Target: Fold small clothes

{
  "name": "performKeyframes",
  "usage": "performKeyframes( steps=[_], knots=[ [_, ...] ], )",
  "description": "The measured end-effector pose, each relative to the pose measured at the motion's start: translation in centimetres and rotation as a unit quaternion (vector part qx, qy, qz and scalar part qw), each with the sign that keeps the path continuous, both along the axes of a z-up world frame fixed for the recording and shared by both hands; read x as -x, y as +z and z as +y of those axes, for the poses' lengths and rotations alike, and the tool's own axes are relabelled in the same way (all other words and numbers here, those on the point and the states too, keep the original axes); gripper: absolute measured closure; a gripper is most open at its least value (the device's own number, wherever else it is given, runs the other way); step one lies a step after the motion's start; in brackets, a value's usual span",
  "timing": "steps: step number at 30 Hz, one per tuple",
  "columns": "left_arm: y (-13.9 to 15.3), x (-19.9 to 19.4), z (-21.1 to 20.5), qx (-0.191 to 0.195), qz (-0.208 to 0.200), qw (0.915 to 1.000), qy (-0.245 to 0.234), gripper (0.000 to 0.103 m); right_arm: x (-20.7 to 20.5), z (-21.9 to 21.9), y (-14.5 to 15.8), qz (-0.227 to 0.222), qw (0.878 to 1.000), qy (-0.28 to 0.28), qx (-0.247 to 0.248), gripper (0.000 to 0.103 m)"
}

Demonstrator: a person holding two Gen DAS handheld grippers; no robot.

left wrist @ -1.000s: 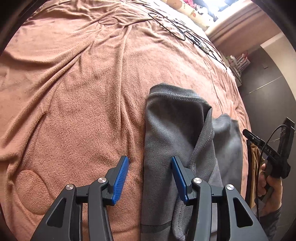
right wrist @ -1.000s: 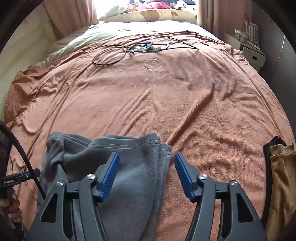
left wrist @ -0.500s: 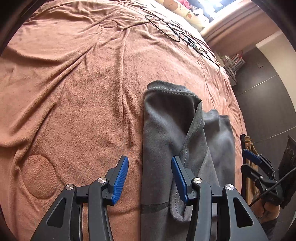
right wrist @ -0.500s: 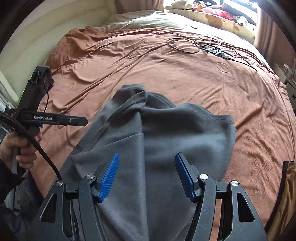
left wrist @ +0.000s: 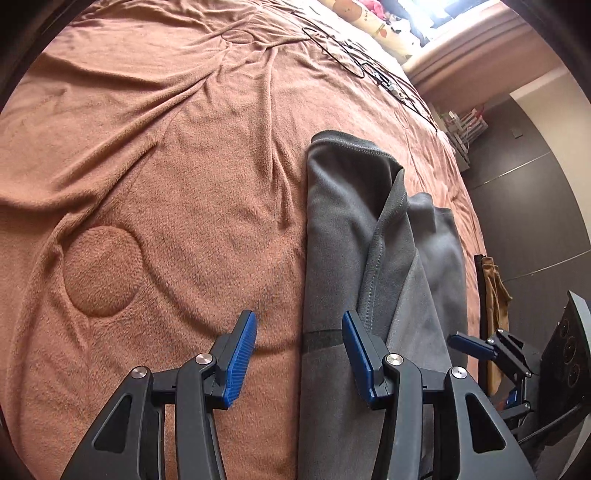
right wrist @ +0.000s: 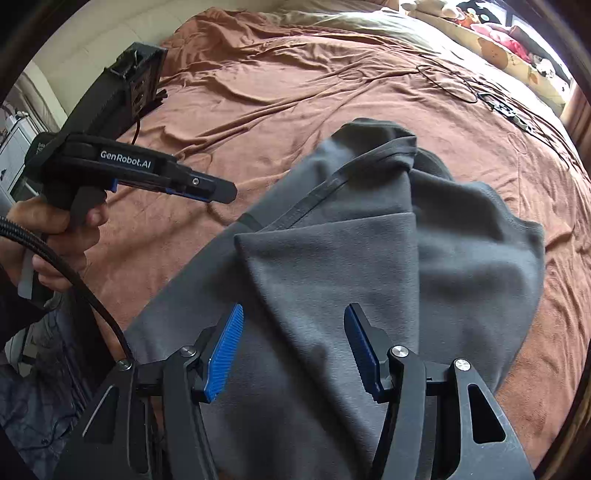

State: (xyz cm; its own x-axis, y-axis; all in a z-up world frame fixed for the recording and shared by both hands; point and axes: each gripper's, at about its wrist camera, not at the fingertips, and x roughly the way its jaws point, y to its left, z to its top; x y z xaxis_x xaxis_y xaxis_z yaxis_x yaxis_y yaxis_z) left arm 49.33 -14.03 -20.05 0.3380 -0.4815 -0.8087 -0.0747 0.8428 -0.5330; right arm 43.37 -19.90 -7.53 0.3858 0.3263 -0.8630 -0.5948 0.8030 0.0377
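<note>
A grey fleece garment, partly folded with a flap turned over, lies on the brown blanket. My left gripper hovers over the garment's left edge, open, with only blanket and that edge beneath it. My right gripper hangs above the middle of the grey garment. Its jaws are closing, the cloth lies below them and the pads press on nothing. In the right wrist view a hand holds the left gripper above the blanket, left of the garment. The left wrist view shows the right gripper at the garment's right side.
Black cables lie across the far part of the bed, near printed pillows. A tan and a black piece of clothing lie at the bed's right edge. A small rack stands beyond the bed by a dark wall.
My right gripper has swung left and rolled, from the garment's right edge to above its middle, and its jaws have narrowed a little. The left gripper has drawn back slightly along the garment's left edge.
</note>
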Motion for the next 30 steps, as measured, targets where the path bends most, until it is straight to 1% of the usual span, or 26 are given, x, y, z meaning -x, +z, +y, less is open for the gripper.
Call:
performKeyframes(
  steps=[2,3,4,5,6,7,8,9,14,21,26,30],
  knots=[
    [0.0,0.5,0.4,-0.002,0.003,1.0000,0.004,0.053,0.1,0.8,-0.9,0.003,1.000,0.003,0.012,0.048],
    [0.0,0.7,0.6,-0.002,0.003,1.0000,0.006,0.053,0.1,1.2,-1.3,0.004,1.000,0.004,0.020,0.051],
    [0.0,1.0,0.9,-0.003,0.002,1.0000,0.007,0.053,0.1,1.5,-1.7,-0.001,1.000,0.001,0.031,0.057],
    [0.1,1.2,1.2,-0.004,0.001,0.9999,0.010,0.053,0.0,1.9,-2.1,-0.009,0.999,-0.005,0.046,0.073],
    [0.1,1.3,1.5,-0.003,0.002,0.9999,0.013,0.053,-0.3,2.1,-2.5,-0.014,0.998,-0.016,0.063,0.082],
    [0.1,1.4,1.8,-0.002,0.002,0.9999,0.015,0.053,-0.5,2.3,-2.7,-0.016,0.997,-0.025,0.069,0.086],
    [0.1,1.6,2.0,-0.002,0.003,0.9998,0.017,0.053,-0.6,2.3,-2.5,-0.016,0.998,-0.030,0.062,0.096],
    [0.1,1.7,2.2,-0.001,0.004,0.9998,0.019,0.053,-0.5,2.2,-2.2,-0.013,0.999,-0.027,0.045,0.100],
    [0.4,2.0,2.6,-0.001,0.000,0.9998,0.020,0.053,-0.3,1.0,0.1,-0.044,0.997,-0.051,0.027,0.101],
    [0.9,1.4,1.7,0.005,-0.006,0.9999,0.014,0.053,-0.3,-3.0,2.7,-0.061,0.992,-0.109,-0.006,0.101],
    [0.9,0.6,0.8,0.006,-0.008,0.9999,0.006,0.053,-0.6,-5.9,3.9,-0.075,0.984,-0.157,-0.028,0.101],
    [1.0,0.0,0.0,0.003,-0.008,1.0000,0.000,0.053,-0.7,-8.1,4.0,-0.076,0.976,-0.198,-0.045,0.101]
  ],
)
